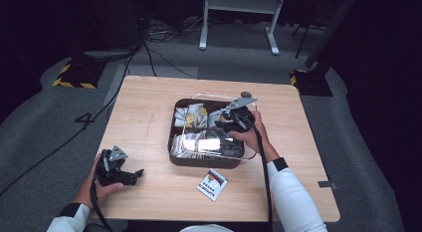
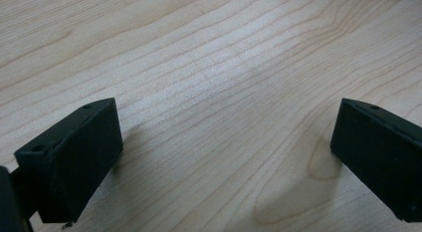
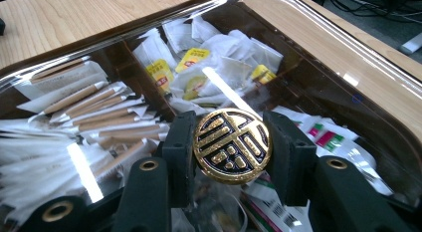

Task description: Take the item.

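Note:
A dark brown compartment tray stands at the middle of the wooden table. A clear plastic lid lies over it, a little off toward the right. Whether the lid rests on the rim I cannot tell. My right gripper is shut on the lid's round gold-and-black knob, one pad on each side. From above, the right gripper hangs over the tray's right half. My left gripper lies on the table at the front left. Its jaws stand wide apart in the left gripper view, and the left gripper has only bare wood between them.
Under the lid lie tea bags with yellow labels, paper stick packets and several white sachets. A small colourful sachet lies on the table just in front of the tray. Cables cross the floor behind the table.

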The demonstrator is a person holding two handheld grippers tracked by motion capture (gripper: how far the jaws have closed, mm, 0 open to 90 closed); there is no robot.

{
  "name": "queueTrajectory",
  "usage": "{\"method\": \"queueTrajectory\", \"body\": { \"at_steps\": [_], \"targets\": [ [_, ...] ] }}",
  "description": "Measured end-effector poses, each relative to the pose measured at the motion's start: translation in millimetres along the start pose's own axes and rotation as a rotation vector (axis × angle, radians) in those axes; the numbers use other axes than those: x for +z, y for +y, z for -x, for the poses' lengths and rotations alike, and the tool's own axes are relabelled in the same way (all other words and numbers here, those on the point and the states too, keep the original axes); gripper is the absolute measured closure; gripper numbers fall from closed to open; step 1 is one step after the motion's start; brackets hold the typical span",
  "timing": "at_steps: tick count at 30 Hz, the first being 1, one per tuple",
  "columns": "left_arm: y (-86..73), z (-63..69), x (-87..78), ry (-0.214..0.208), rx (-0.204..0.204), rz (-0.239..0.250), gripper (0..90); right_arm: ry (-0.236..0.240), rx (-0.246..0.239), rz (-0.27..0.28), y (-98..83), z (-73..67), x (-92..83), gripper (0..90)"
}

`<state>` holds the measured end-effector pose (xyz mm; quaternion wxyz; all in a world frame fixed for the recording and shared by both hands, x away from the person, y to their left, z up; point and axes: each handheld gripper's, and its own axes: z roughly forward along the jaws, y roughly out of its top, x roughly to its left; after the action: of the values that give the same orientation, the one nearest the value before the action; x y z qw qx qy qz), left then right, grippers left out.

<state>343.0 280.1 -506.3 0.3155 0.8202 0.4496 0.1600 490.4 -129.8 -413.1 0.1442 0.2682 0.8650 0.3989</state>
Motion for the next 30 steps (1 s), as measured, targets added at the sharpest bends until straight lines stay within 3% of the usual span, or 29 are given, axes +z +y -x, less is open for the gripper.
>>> {"method": "queueTrajectory", "body": {
  "at_steps": [15,30],
  "targets": [
    [-0.1,0.1,0.2,0.002,-0.001,0.003,0.2,0.032,-0.017,-0.028,11.1,-14.9,29.4,58.5],
    [0.0,0.0,0.0,0.000,0.001,0.000,0.2,0.050,-0.008,-0.049,11.1,-15.8,45.7,58.5]
  ]
}}
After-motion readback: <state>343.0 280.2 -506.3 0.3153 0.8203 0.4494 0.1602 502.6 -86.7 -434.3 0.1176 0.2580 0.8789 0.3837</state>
